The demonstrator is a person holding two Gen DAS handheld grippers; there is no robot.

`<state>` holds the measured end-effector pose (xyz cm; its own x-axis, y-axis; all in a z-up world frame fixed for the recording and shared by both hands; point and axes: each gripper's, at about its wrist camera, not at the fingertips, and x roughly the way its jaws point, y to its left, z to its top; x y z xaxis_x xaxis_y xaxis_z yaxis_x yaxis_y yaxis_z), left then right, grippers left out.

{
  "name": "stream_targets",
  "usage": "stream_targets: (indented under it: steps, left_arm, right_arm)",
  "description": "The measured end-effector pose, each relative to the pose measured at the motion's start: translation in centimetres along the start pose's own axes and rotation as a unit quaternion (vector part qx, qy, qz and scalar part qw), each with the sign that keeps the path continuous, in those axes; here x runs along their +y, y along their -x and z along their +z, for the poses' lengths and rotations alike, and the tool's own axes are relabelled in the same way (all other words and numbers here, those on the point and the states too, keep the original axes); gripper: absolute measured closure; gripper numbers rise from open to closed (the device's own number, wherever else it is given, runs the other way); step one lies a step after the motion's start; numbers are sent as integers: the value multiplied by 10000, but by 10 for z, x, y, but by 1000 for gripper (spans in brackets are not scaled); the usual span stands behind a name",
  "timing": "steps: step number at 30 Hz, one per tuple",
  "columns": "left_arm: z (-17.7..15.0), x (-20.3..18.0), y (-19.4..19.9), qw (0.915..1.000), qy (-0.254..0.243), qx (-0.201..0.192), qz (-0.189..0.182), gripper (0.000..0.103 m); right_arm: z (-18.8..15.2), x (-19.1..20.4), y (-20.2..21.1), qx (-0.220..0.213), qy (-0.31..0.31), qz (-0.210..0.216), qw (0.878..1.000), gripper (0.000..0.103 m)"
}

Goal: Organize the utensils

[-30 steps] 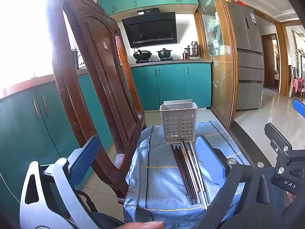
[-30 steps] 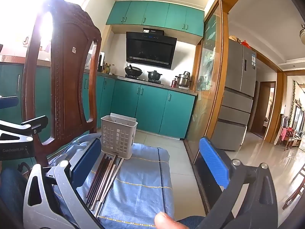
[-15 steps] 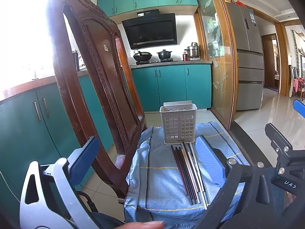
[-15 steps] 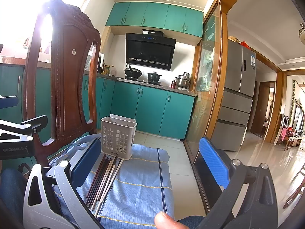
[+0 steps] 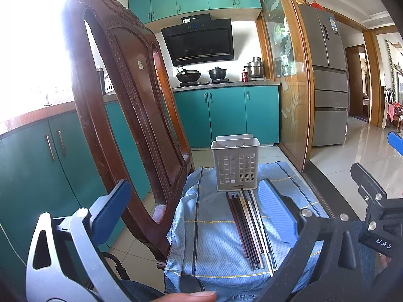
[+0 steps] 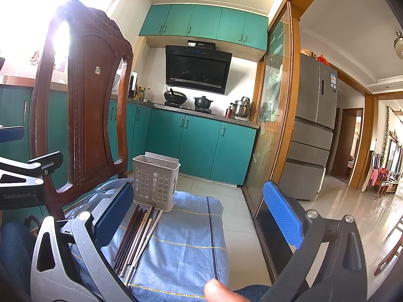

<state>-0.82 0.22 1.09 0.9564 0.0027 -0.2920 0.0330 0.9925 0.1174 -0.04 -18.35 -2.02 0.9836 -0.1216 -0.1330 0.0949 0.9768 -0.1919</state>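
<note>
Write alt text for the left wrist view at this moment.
A bundle of chopsticks, dark and pale, lies on a blue cloth in front of an upright, empty-looking grey slotted utensil holder. The open left gripper frames them, holding nothing; a carved wooden chair back stands to the left, teal kitchen cabinets behind.

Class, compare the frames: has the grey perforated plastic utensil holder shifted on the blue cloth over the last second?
No. The grey perforated plastic utensil holder keeps its place against the blue cloth stripes, with the chopsticks at its base.
</note>
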Motion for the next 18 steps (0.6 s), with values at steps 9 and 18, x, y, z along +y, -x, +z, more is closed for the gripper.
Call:
stream_targets:
  steps: [9,18]
  left_arm:
    - [0,0,1,10000,-2,-3,-6,3]
    - [0,0,2,10000,1,-8,-5,3]
  right_arm:
    - [2,-1,2,-12,12,-2,10000,3]
    - [3,-1,4,-20,20,3,10000,3]
